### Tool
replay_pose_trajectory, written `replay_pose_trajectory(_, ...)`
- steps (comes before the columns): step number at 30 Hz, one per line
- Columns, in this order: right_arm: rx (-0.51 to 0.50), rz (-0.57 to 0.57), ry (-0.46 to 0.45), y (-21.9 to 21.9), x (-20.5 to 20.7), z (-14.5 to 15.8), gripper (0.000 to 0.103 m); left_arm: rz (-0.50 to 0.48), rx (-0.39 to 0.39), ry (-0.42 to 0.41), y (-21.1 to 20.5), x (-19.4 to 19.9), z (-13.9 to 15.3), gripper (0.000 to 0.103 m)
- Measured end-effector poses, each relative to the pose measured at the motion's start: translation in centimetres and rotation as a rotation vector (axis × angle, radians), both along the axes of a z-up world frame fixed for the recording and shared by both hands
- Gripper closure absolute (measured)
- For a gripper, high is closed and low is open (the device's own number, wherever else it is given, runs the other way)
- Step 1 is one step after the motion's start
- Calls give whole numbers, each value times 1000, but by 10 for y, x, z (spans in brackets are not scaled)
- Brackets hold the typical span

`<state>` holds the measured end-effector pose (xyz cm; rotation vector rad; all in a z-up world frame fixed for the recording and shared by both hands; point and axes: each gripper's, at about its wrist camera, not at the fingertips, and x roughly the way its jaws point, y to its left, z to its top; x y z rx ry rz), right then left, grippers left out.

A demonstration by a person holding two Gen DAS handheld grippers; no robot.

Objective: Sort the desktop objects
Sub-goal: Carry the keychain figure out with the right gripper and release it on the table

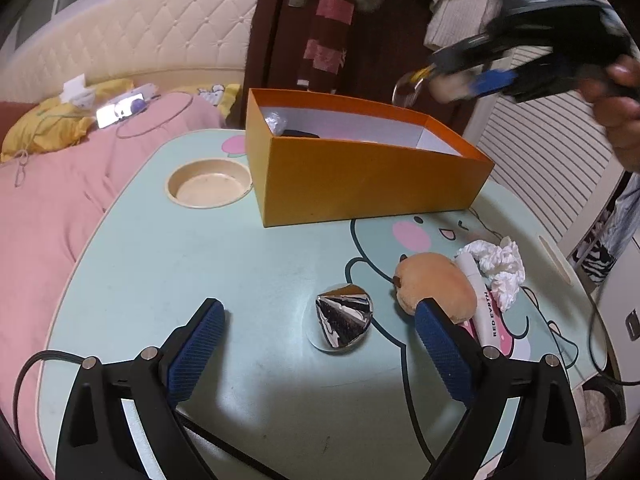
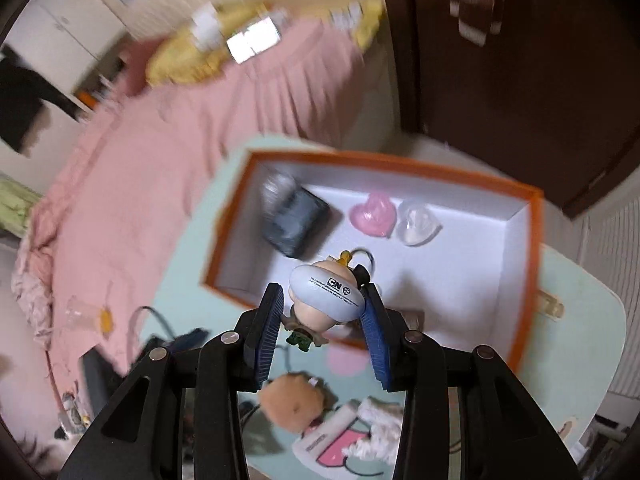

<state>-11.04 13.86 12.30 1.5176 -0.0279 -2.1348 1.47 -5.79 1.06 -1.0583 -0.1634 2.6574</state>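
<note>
Orange box (image 2: 532,240) lies directly below my right fingers (image 2: 324,300), which pinch a toy figure (image 2: 326,292); my left fingers (image 1: 316,320) gape empty over the desk (image 1: 200,264)

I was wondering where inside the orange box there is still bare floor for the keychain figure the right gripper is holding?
The orange box has bare white floor along its near side, directly beneath the keychain figure in the right gripper, and at its right end beyond the clear heart. The far side is crowded: a dark pouch, a pink heart and the clear heart.
</note>
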Motion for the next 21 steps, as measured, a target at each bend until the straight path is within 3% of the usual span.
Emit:
replay_pose_trajectory(3, -66, 1, 83, 23, 33, 24, 62, 0, -6, 1, 0, 0, 0, 7)
replay_pose_trajectory(6, -88, -4, 98, 38, 51, 35, 62, 1, -13, 2, 1, 0, -1, 7)
replay_pose_trajectory(10, -80, -60, 53, 54, 65, -2, 62, 3, -26, 4, 3, -1, -1, 7)
replay_pose_trajectory(17, 20, -182, 44, 79, 95, -71, 62, 5, -52, 4, 6, -1, -1, 7)
replay_pose_trajectory(21, 26, -209, 83, 80, 104, -86, 61, 15, -82, -4, 8, -2, -1, 7)
